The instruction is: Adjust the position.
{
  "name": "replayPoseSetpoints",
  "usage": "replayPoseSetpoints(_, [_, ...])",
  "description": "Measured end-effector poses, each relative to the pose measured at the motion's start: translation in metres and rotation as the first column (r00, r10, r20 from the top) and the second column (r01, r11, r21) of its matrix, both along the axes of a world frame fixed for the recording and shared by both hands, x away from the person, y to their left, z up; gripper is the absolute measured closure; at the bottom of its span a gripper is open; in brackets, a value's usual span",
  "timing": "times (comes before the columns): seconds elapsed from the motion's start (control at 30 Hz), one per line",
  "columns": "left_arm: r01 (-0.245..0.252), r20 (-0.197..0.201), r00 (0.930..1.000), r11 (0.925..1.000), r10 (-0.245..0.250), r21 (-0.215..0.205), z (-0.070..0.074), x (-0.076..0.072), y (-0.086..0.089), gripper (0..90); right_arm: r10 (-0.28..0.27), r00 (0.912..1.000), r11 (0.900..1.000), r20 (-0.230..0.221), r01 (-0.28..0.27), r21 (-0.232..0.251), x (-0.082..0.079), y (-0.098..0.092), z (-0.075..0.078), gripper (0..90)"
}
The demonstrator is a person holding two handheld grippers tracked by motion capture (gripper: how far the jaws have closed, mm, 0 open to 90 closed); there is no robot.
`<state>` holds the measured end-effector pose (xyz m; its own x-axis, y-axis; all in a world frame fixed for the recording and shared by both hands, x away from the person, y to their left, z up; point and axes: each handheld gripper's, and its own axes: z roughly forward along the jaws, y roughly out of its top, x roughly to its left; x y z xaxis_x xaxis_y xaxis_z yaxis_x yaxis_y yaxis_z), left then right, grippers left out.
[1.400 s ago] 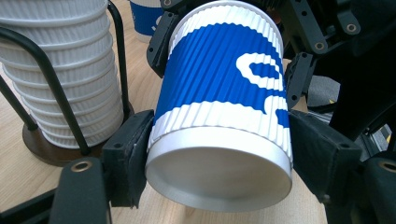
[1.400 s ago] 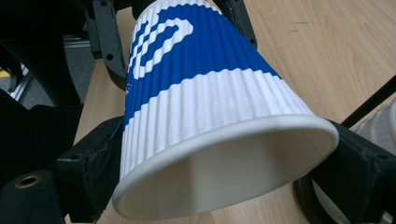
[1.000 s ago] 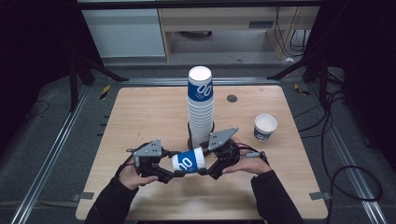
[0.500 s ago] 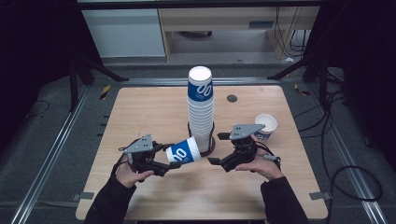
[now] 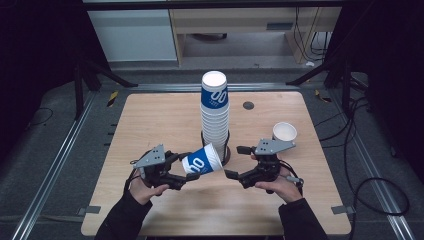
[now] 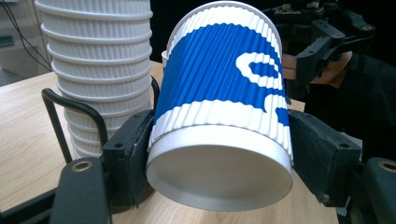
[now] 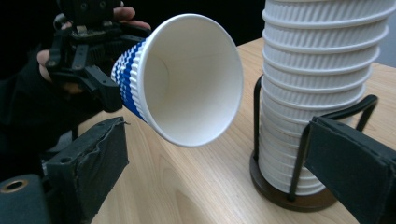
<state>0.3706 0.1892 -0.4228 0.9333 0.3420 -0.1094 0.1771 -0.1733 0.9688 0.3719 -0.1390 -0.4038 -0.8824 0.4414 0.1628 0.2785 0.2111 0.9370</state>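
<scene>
A blue and white ribbed paper cup (image 5: 201, 161) lies tilted on its side just above the table, mouth toward the right. My left gripper (image 5: 187, 168) is shut on it near its base; in the left gripper view both pads press the cup (image 6: 219, 116). My right gripper (image 5: 234, 161) stands open a short way right of the cup's mouth, touching nothing. In the right gripper view the cup's open mouth (image 7: 187, 79) faces me, with the left gripper (image 7: 88, 51) behind it. A tall stack of the same cups (image 5: 215, 112) stands just behind, in a black wire holder (image 5: 226, 150).
A single white cup (image 5: 284, 132) stands upright at the right of the table, behind my right hand. A small dark round mark (image 5: 248, 105) lies on the wooden tabletop (image 5: 150, 120) behind the stack. Metal rails and cables run beside the table.
My right gripper has drawn back to the right, away from the cup. The left gripper has kept the cup, which now lies more tilted with its mouth raised.
</scene>
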Motion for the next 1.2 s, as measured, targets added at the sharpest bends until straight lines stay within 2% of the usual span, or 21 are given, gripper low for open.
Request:
replayPoseSetpoints(0.17, [0.015,-0.003,0.9999,0.9998,-0.015,-0.012,-0.002,-0.001,-0.004,26.6,0.033,0.9993,0.999,-0.018,-0.033,0.016,0.000,0.008,-0.004,5.9])
replayPoseSetpoints(0.4, [0.035,0.006,0.9994,0.9994,-0.035,-0.003,-0.004,-0.003,-0.010,26.6,0.066,0.9962,0.995,-0.057,-0.062,0.077,0.003,0.008,-0.008,5.7])
replayPoseSetpoints(0.63, [0.059,0.014,0.9982,0.9983,-0.059,0.001,-0.006,-0.005,-0.018,26.6,0.085,0.9938,0.993,-0.072,-0.079,0.088,0.004,0.010,-0.010,5.5])
replayPoseSetpoints(0.8, [0.077,0.011,0.9970,0.9970,-0.077,0.002,-0.008,-0.006,-0.022,26.6,0.097,0.9919,0.993,-0.083,-0.090,0.078,0.006,0.012,-0.012,5.6])
replayPoseSetpoints(1.2, [0.118,0.003,0.9931,0.9929,-0.118,0.017,-0.013,-0.008,-0.029,26.6,0.180,0.9746,0.981,-0.133,-0.167,0.098,0.010,0.022,-0.022,7.2])
